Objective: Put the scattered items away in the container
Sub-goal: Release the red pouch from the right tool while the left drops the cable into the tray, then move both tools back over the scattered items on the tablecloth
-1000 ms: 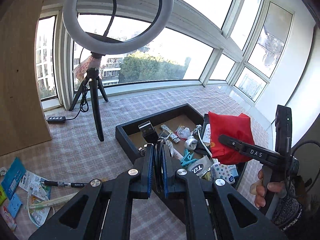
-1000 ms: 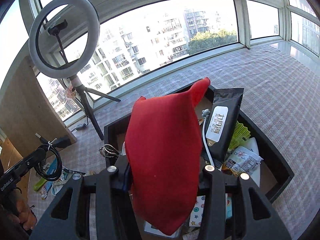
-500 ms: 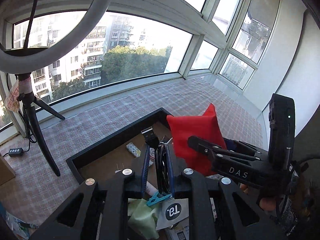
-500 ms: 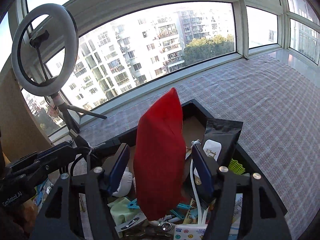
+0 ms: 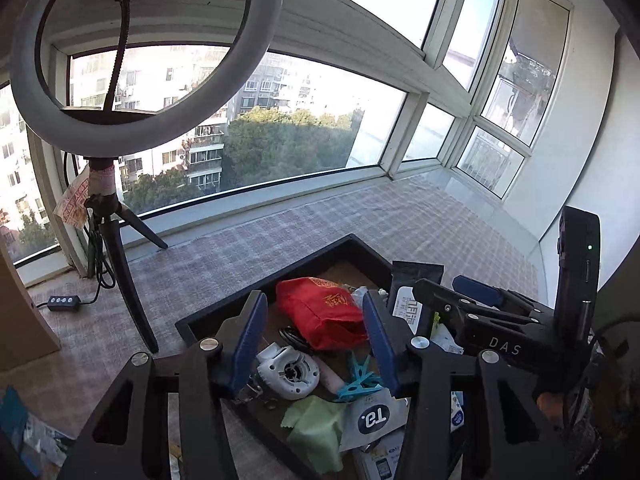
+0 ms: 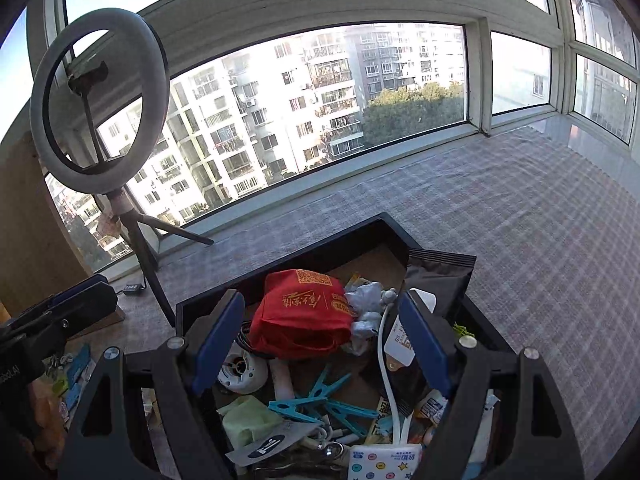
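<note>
Both grippers hang over the black tray, which sits on the checked cloth by the window.

Left gripper: jaws apart and closing a little, with nothing between the blue pads. Below the gap lie the white round gadget and a coil of black cable.

Right gripper: jaws spread wide, pads clear of everything. Nothing is gripped.

The red pouch lies inside the tray, towards its far half, printed side up, resting against crumpled silver wrapping. It touches neither gripper.

Other contents of the tray:
- black sachet leaning on the right wall
- white cable running front to back
- blue clothes pegs in the middle
- pale green cloth at the near left
- a white spotted packet at the near edge

Still outside the tray, on the cloth at the left: blue and white packets, partly hidden by the left gripper's body.

A ring light on a tripod stands beyond the tray's left corner, with its inline switch lying on the cloth.
</note>
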Demonstrator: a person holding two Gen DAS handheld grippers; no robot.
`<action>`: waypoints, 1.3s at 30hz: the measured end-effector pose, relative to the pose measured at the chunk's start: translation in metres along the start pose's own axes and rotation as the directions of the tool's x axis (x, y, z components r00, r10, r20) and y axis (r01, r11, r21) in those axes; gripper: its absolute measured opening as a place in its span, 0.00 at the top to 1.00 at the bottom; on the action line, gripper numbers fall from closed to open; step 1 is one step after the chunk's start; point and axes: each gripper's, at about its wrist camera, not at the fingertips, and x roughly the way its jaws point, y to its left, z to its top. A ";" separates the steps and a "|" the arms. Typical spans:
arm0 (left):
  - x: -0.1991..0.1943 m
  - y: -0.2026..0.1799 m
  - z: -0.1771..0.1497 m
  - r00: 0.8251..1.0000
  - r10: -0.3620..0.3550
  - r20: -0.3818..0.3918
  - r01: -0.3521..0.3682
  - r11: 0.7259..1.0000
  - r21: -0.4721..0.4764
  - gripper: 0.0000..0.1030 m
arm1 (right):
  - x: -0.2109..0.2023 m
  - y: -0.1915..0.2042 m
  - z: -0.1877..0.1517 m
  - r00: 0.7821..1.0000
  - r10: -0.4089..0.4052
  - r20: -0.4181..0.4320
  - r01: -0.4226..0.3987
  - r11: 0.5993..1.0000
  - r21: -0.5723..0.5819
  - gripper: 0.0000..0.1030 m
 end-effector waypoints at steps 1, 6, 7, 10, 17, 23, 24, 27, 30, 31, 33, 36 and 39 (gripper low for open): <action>-0.005 0.002 -0.002 1.000 0.004 0.004 -0.004 1.000 -0.001 0.55 | -0.002 0.003 -0.001 1.000 0.005 0.001 -0.004 1.000 -0.003 0.24; -0.035 0.025 -0.018 0.998 0.057 0.011 -0.058 0.998 0.009 0.55 | -0.011 0.020 -0.005 0.999 0.045 0.001 -0.045 0.999 -0.021 0.24; -0.042 0.033 -0.021 0.998 0.064 0.008 -0.064 0.998 0.002 0.55 | -0.011 0.025 -0.006 0.998 0.059 -0.002 -0.059 0.998 -0.026 0.24; -0.067 0.059 -0.035 0.994 0.105 0.003 -0.105 0.994 -0.003 0.55 | -0.010 0.044 -0.011 0.995 0.102 -0.023 -0.103 0.994 -0.049 0.24; -0.135 0.147 -0.093 0.967 0.252 -0.045 -0.255 0.965 -0.065 0.55 | -0.001 0.109 -0.035 0.967 0.226 -0.116 -0.242 0.960 -0.144 0.24; -0.176 0.214 -0.167 0.928 0.349 -0.128 -0.368 0.911 -0.184 0.55 | 0.010 0.179 -0.081 0.931 0.283 -0.229 -0.336 0.910 -0.243 0.24; -0.178 0.222 -0.176 0.924 0.355 -0.144 -0.379 0.903 -0.204 0.55 | 0.013 0.190 -0.091 0.924 0.287 -0.251 -0.350 0.901 -0.256 0.24; -0.180 0.239 -0.197 0.915 0.367 -0.167 -0.399 0.882 -0.251 0.55 | 0.022 0.219 -0.121 0.911 0.264 -0.316 -0.360 0.882 -0.304 0.24; -0.175 0.252 -0.205 0.925 0.334 -0.180 -0.374 0.881 -0.288 0.55 | 0.038 0.236 -0.145 0.901 0.224 -0.371 -0.349 0.882 -0.316 0.24; -0.171 0.253 -0.205 0.926 0.329 -0.184 -0.371 0.883 -0.288 0.55 | 0.042 0.239 -0.151 0.897 0.215 -0.386 -0.346 0.885 -0.312 0.24; -0.161 0.255 -0.203 0.928 0.319 -0.190 -0.362 0.891 -0.272 0.55 | 0.051 0.243 -0.159 0.890 0.199 -0.411 -0.340 0.890 -0.305 0.24; -0.144 0.257 -0.197 0.935 0.288 -0.208 -0.336 0.908 -0.252 0.55 | 0.060 0.247 -0.164 0.885 0.179 -0.430 -0.328 0.895 -0.301 0.24; -0.125 0.265 -0.193 0.935 0.263 -0.238 -0.320 0.915 -0.244 0.55 | 0.068 0.249 -0.166 0.875 0.174 -0.451 -0.329 0.898 -0.292 0.24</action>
